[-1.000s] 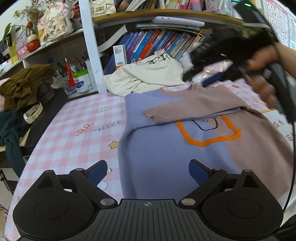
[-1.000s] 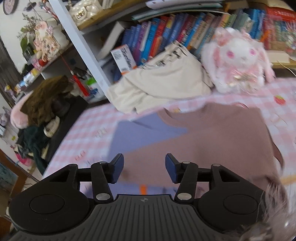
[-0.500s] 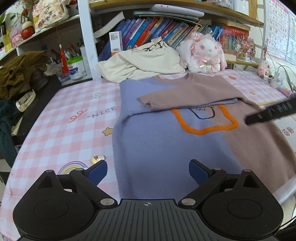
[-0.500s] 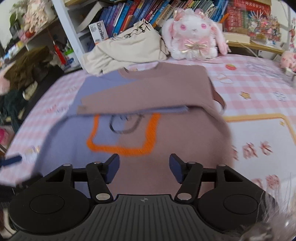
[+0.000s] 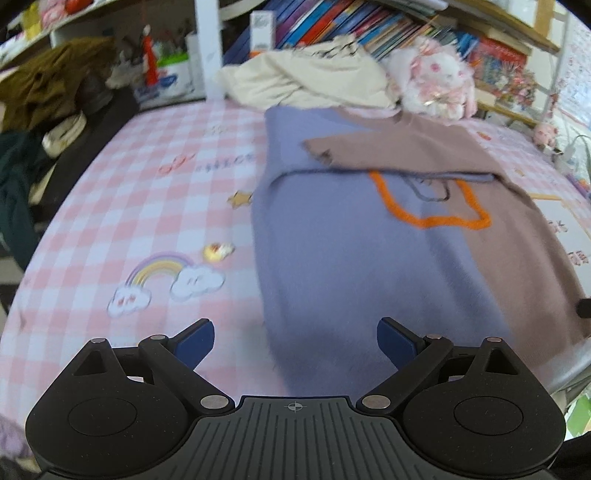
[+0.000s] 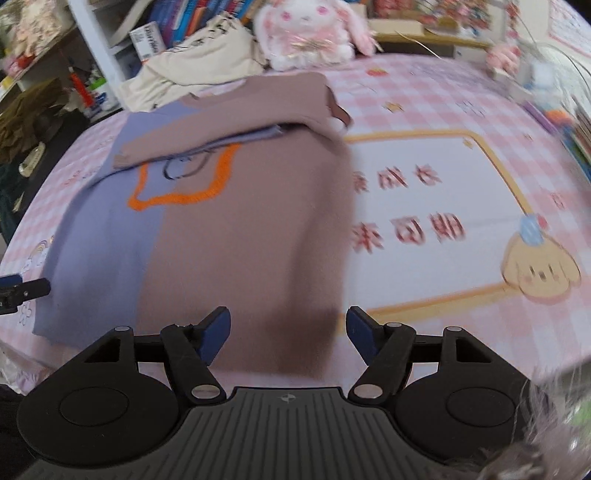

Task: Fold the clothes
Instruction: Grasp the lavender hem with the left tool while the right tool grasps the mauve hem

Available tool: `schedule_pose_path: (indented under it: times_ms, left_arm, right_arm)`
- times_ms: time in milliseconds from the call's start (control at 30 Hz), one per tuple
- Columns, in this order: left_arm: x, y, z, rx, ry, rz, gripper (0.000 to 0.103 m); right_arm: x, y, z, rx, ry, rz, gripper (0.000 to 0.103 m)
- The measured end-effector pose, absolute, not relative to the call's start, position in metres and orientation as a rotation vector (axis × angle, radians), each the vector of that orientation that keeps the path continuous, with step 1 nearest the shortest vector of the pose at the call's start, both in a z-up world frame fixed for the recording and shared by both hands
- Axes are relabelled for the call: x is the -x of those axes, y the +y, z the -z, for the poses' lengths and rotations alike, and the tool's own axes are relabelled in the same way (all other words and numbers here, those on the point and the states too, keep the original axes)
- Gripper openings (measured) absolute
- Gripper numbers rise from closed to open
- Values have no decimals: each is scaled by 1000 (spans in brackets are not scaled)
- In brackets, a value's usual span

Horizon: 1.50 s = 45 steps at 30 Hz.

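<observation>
Lavender and mauve knit: the sweater (image 5: pixel 354 258) lies flat on the pink checked surface (image 5: pixel 110 206), split lengthwise into a lavender half and a dusty mauve half.
Left wrist view, sweater detail: an orange outline (image 5: pixel 428 218) is stitched on the chest; a mauve sleeve (image 5: pixel 391 151) is folded across the upper body, with a thin lavender edge showing below it.
Left wrist view, left claw (image 5: pixel 295 341): spread wide and empty, its blue-tipped fingers (image 5: pixel 194 339) above the near hem, the left one over bare cloth and the right one over lavender knit.
Left wrist view, surroundings: a cream garment (image 5: pixel 306 75) and a pink plush rabbit (image 5: pixel 432 83) sit beyond the collar, in front of a bookshelf (image 5: pixel 332 26); a rainbow print (image 5: pixel 162 280) marks the surface left of the sweater.
Right wrist view, sweater (image 6: pixel 221 206): the mauve half fills the middle, the lavender half lies to the left, and the folded sleeve (image 6: pixel 225 107) crosses the top; the picture is motion-blurred.
Right wrist view, right claw (image 6: pixel 288 338): parted and empty, hovering over the mauve hem near the sweater's right corner.
Right wrist view, other claw: the left claw's tip (image 6: pixel 22 290) shows at the left edge, beside the lavender hem.
Right wrist view, surface print: a cartoon dog (image 6: pixel 539 269) and red characters lie right of the sweater.
</observation>
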State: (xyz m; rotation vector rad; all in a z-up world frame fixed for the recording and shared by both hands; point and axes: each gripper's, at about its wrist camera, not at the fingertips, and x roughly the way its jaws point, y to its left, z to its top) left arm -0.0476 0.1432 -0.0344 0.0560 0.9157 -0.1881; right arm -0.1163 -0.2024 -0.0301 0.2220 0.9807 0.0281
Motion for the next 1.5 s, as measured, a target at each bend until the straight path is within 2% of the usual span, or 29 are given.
schedule_pose_path:
  times_ms: [233,333,400,467,567,633,667,700,733,767,900,1033,1067,1167,1200,1300,1433,1467,1500]
  left_arm:
    - [55,154,42,24,971,228,96]
    - [55,159,42,66,970,206,93]
    - [51,164,44,107,983,192,74]
    - [48,169,45,147,996,177,64]
    - [42,175,45,224,993,165,58]
    - [39,173,45,226,992,159,46]
    - [37,172,45,226,994,159,35]
    - [35,171,46,227,999,161,17]
    - [35,169,45,223,996,159,12]
    - [35,167,43,216,989,155,10]
    - [46,143,16,92,845,250,11]
    - [42,141,19,76,888,267,15]
    - [39,145,22,95,913,257,19]
    - [37,159,32,164,990,252,45]
    - [37,161,34,174,1006,253,48]
    - [39,166,41,205,1023,268,48]
    - [35,168,46,266,1032,261,44]
    - [34,168,46,269,1033,256,38]
    - [32,168,47,272,1033,250,17]
  right_arm:
    - [125,-215,36,-251,1017,3,67]
    - [124,-216,38,-272,1017,-11,58]
    - [123,-217,38,-281,1018,-17,48]
    - [121,-219,39,-291,1018,-8,46]
    - [115,-219,39,-284,1014,-3,46]
    - [111,-218,40,-279,1010,-3,46]
    - [109,-217,40,-273,1007,-8,40]
    - [106,-215,40,-264,1006,-14,33]
    - [104,-214,40,-258,1008,-28,14]
    - [103,-212,38,-254,998,-40,13]
    - [103,-205,20,-246,907,-123,12]
    - [98,-208,15,-282,915,-141,13]
    - [96,-212,21,-297,951,-119,15]
    - [97,-223,34,-380,1007,-66,17]
    - [98,-227,36,-415,1011,-55,17]
    - [99,-232,41,-474,1023,-46,25]
    - [94,-225,42,-453,1038,-67,26]
    - [92,-221,41,-434,1039,-73,21]
    - [90,-218,40,-414,1038,-80,15]
